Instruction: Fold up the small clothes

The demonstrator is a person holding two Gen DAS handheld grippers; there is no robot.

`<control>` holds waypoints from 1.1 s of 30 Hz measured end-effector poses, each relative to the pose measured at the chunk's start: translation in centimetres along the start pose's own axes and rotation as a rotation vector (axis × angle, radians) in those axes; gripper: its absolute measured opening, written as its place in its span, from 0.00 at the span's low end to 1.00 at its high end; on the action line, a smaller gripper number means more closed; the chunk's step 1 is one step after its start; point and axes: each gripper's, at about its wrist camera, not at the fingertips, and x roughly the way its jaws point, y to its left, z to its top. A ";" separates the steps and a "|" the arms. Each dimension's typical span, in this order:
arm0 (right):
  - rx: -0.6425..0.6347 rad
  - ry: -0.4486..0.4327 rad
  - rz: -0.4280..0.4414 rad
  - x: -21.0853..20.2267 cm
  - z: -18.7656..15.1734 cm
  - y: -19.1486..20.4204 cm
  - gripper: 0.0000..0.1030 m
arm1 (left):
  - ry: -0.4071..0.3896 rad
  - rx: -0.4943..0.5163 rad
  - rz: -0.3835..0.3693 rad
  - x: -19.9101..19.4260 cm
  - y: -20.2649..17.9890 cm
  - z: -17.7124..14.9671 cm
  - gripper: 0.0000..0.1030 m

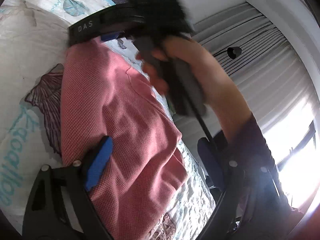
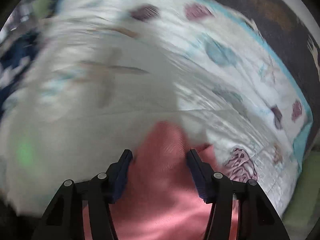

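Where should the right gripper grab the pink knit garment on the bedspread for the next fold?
Probably the pink knit garment's narrow end lying between the open right gripper fingers: advance straight ahead, low over the seashell-print bedspread, and pinch that edge. It lies flat, so a shallow approach suits. Motion blur hides the exact hem.

A home bedroom: seashell-printed quilt (image 1: 30, 46) spread over a bed, grey curtains (image 1: 260, 60) beside it.

Bedspread (image 2: 140, 70) blurred; garment (image 2: 160, 190) edge-cropped.
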 end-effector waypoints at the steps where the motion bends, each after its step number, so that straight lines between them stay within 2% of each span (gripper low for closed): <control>1: 0.032 -0.008 -0.080 0.3 0.4 -1.0 0.56 | 0.001 0.003 0.003 0.1 -0.1 0.1 0.83; 3: 0.132 -0.029 -0.207 0.4 0.7 -3.9 0.54 | 0.002 0.009 0.009 0.0 -0.3 -0.1 0.83; 5: 0.229 -0.073 -0.194 -0.8 0.2 -6.1 0.52 | 0.001 0.011 0.011 0.1 -0.3 -0.1 0.83; 6: 0.267 -0.101 -0.146 -1.7 -0.3 -7.0 0.52 | 0.000 0.012 0.012 0.2 -0.3 0.0 0.83; 8: 0.302 -0.150 0.011 -3.8 -1.9 -7.9 0.52 | 0.000 0.010 0.012 0.3 -0.3 0.1 0.83; 11: 0.296 -0.187 0.122 -6.5 -4.4 -7.7 0.53 | -0.005 0.002 0.004 0.4 -0.1 0.5 0.83; 13: 0.309 -0.150 0.265 -7.3 -6.5 -7.2 0.62 | -0.004 0.002 0.009 0.5 -0.3 0.5 0.83; 14: 0.327 -0.125 0.351 -7.2 -8.3 -6.9 0.63 | -0.003 0.008 0.016 0.7 -0.4 0.7 0.83; 16: 0.332 -0.116 0.465 -7.2 -11.6 -5.9 0.65 | 0.000 0.028 0.040 0.9 -0.8 0.6 0.83; 17: 0.322 -0.083 0.468 -6.5 -13.4 -5.3 0.65 | 0.001 0.038 0.049 1.0 -0.9 0.6 0.83; 19: 0.301 -0.042 0.352 -5.6 -16.0 -4.9 0.65 | 0.007 0.070 0.079 1.3 -1.5 0.5 0.84; 20: 0.297 -0.056 0.310 -5.5 -17.6 -5.3 0.65 | 0.028 0.108 0.108 1.7 -2.0 0.4 0.84; 22: 0.363 -0.085 0.347 -5.9 -19.5 -6.8 0.65 | 0.027 0.158 0.165 2.1 -2.9 0.2 0.84; 23: 0.396 -0.079 0.326 -6.4 -20.4 -7.5 0.65 | 0.028 0.176 0.194 2.3 -3.3 0.1 0.84; 26: 0.422 -0.065 0.119 -8.6 -21.7 -9.2 0.67 | 0.021 0.210 0.252 2.8 -4.0 0.0 0.84; 30: 0.473 -0.181 0.174 -12.6 -23.0 -9.7 0.67 | 0.017 0.258 0.343 3.2 -5.3 -0.1 0.84; 33: 0.434 -0.198 0.120 -13.3 -23.3 -7.9 0.67 | 0.008 0.289 0.407 2.9 -6.2 -0.2 0.84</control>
